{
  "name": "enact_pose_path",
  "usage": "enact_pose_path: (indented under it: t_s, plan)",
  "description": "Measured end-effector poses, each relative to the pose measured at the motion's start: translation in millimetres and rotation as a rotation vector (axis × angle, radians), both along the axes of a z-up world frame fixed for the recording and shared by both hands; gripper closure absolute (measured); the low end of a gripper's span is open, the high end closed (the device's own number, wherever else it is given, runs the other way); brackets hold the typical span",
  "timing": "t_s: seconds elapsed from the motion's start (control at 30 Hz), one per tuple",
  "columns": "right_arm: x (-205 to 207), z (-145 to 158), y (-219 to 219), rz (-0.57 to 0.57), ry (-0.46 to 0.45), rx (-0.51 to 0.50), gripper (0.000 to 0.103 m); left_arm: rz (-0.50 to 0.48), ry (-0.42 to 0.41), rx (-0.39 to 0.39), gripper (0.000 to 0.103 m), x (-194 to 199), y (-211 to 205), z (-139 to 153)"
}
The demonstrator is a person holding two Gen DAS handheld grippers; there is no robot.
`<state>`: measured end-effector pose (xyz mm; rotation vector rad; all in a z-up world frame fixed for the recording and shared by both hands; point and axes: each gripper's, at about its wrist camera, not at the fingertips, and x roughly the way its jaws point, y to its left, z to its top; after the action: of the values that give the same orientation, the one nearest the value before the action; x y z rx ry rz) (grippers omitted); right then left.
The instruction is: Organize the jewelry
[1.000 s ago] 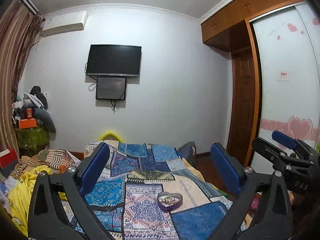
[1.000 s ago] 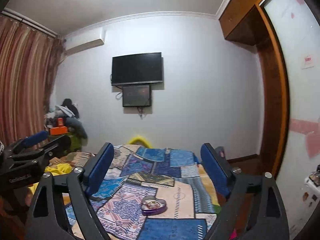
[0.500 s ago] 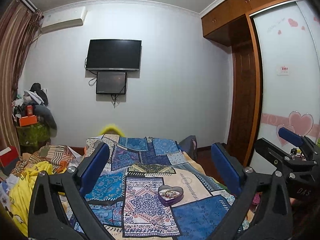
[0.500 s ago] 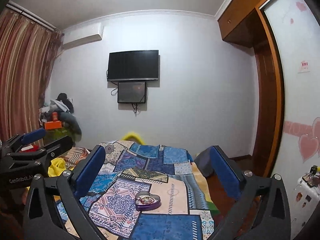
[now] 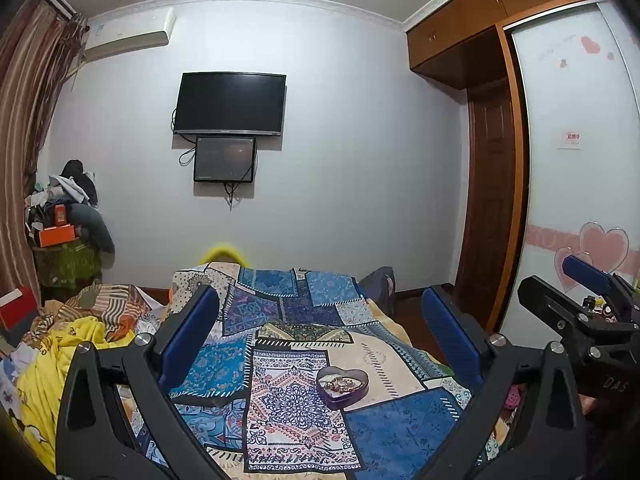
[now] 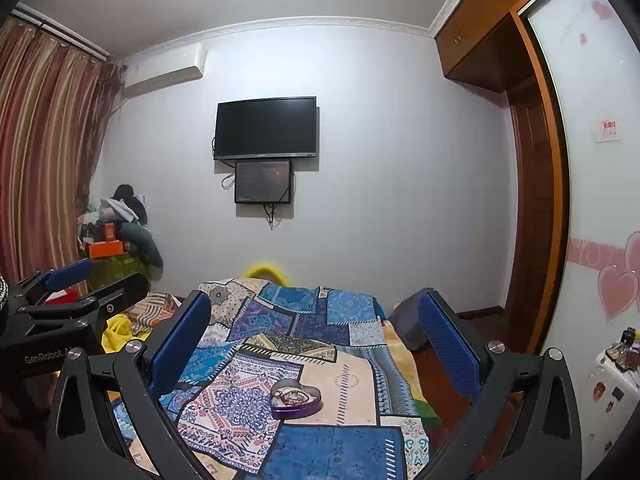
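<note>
Jaws on your right gripper [image 6: 316, 344] have just been opening and now stand spread wide, with nothing between the blue pads [image 6: 182, 344] — only the bedspread far beyond them. Your left gripper [image 5: 320, 340] is likewise wide apart and empty, held beside the right one; each shows at the edge of the other's view.

Past both sets of fingers lies the heart-shaped tin [image 5: 342, 386], purple, lid off, resting flat on the patchwork bedspread [image 5: 288, 412]. It sits on a pale panel of the cloth, well apart from either gripper. Inside it you can see a small tangle of jewelry [image 5: 340, 383], gold and reddish pieces — too small to tell apart.

To the left of the spread, a heap of yellow and striped bedding [image 5: 60, 344] is bunched up. Beyond the foot of the bed, a dark television [image 6: 265, 128] hangs on the pale wall with a smaller screen [image 6: 263, 182] just beneath it. An air conditioner [image 6: 164, 72] is mounted high near the striped curtain [image 6: 44, 152]. On the right, you have a wooden wardrobe [image 6: 532, 200] and a white sliding door with pink hearts [image 5: 600, 244].
</note>
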<state>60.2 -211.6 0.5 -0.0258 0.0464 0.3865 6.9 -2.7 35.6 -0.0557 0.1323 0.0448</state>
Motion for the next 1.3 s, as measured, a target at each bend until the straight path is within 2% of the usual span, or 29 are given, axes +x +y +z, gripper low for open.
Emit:
enact_pose_path:
  t_s: [1.3]
  plan:
    - [2.7, -2.4, -3.0, 0.005, 0.029, 0.011, 0.000, -0.012, 0.001, -0.015, 0.000, 4.7, 1.0, -0.2]
